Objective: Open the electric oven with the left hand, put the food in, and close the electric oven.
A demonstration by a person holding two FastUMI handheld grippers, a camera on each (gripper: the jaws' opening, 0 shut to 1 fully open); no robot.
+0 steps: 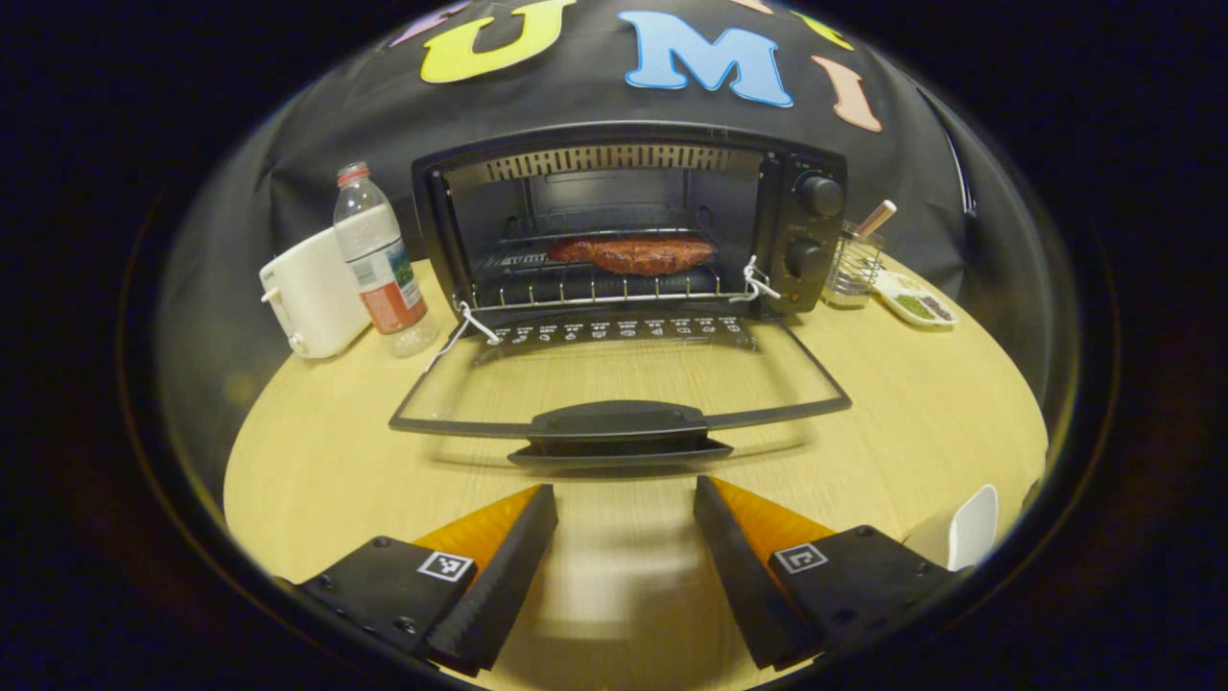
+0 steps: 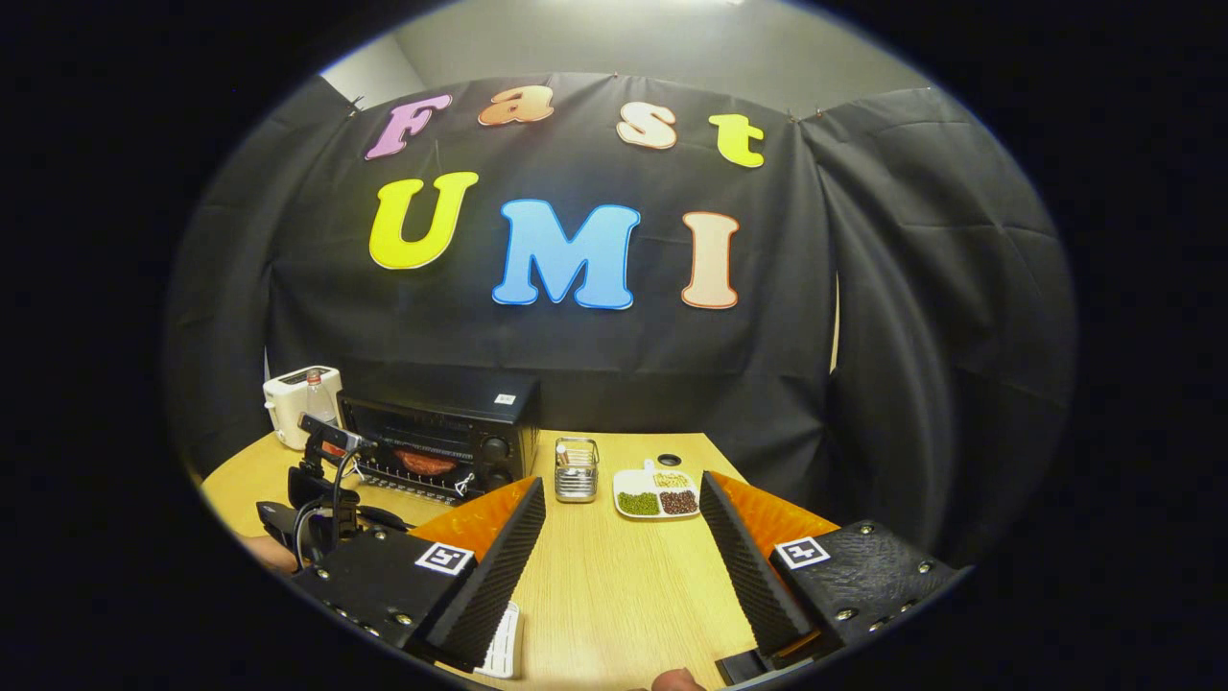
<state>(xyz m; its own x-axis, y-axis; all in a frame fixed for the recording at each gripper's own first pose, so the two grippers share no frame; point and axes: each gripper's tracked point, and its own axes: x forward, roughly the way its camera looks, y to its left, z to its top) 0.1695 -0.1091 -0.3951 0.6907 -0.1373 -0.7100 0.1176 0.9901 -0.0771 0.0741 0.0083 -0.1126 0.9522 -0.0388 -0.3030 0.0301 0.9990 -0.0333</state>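
In the left gripper view my left gripper [image 1: 624, 566] gapes wide and empty before the black electric oven's [image 1: 633, 221] dropped glass door [image 1: 619, 384], reddish-brown food [image 1: 633, 254] on its rack; in the right gripper view my right gripper [image 2: 622, 561] spreads wide, seemingly touching nothing, over the pale wooden table [image 2: 614, 595].

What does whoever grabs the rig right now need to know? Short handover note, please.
Left gripper: open, empty, low over the table, just in front of the door handle.
Right gripper: open, empty, held back over the table, off to the oven's right.
Oven: door folded down flat, fully open. Food lies on the wire rack inside.
Done: oven opened, food in.
Left: lift the handle with the left gripper and shut the door.
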